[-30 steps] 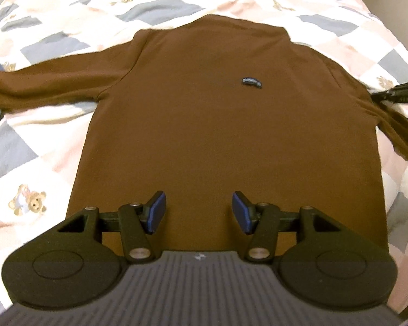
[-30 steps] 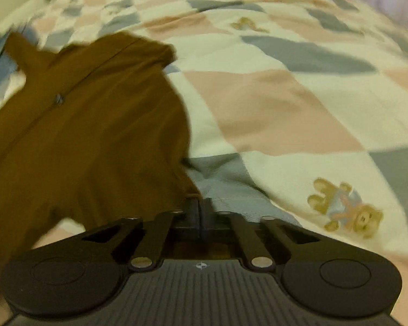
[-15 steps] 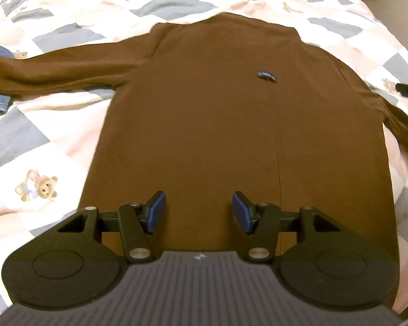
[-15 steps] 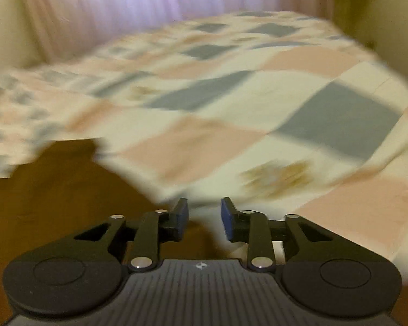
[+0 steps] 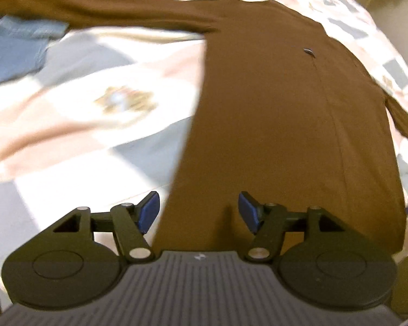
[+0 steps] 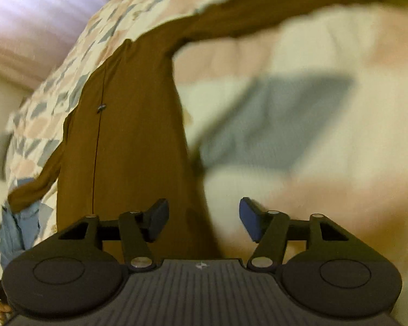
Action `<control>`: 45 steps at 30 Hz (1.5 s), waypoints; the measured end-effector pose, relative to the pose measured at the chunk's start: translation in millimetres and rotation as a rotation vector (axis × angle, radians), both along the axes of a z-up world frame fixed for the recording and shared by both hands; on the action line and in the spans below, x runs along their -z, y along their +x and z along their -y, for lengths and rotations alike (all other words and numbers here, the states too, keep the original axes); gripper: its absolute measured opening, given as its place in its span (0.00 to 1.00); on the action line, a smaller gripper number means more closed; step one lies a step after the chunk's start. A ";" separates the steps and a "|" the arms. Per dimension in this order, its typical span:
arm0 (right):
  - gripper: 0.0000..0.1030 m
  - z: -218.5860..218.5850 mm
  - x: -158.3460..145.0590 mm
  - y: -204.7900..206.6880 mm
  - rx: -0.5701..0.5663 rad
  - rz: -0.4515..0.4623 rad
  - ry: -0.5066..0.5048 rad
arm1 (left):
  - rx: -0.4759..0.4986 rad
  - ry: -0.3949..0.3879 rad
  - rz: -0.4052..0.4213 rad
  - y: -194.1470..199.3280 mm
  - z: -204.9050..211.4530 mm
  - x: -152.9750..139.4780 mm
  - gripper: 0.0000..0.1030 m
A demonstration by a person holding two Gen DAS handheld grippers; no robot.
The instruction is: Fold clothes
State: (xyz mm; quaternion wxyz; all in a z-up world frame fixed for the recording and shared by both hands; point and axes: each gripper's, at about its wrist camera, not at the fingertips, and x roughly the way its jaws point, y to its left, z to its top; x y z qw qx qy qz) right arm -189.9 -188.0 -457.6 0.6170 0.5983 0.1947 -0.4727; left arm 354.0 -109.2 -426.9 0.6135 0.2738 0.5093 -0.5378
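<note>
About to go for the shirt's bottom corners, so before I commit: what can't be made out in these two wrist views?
- Brown shirt hem: hidden in both views by the gripper bodies.
- Small dark tag: too small to read.
- Quilt print: motion-blurred.
- Denim garment: cut off by the left view's edge.
- Left gripper and right gripper: jaws opening, pinching nothing; height above the cloth unclear.

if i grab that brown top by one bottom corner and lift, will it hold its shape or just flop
Probably flop: the brown top lies thin and flat, following the quilt, so it looks like soft knit. The long sleeve would likely trail and drag. It seems light; one corner held by the left gripper should lift it, though bunched.
</note>
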 end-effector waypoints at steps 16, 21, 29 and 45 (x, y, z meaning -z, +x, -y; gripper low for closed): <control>0.02 -81.6 -14.2 1.6 0.167 -0.037 -0.015 | 0.118 -0.119 -0.108 37.7 -45.9 6.7 0.04; 0.04 -74.9 9.3 36.2 0.078 -0.234 0.031 | 0.242 0.006 0.142 4.5 -38.5 30.0 0.20; 0.59 -127.5 -88.1 75.5 0.076 -0.454 -0.012 | 0.166 0.160 0.269 -25.4 -60.6 -67.4 0.29; 0.76 -177.1 -252.5 160.1 0.017 -0.424 -0.308 | 0.235 -0.116 0.273 -114.6 -76.7 -228.1 0.43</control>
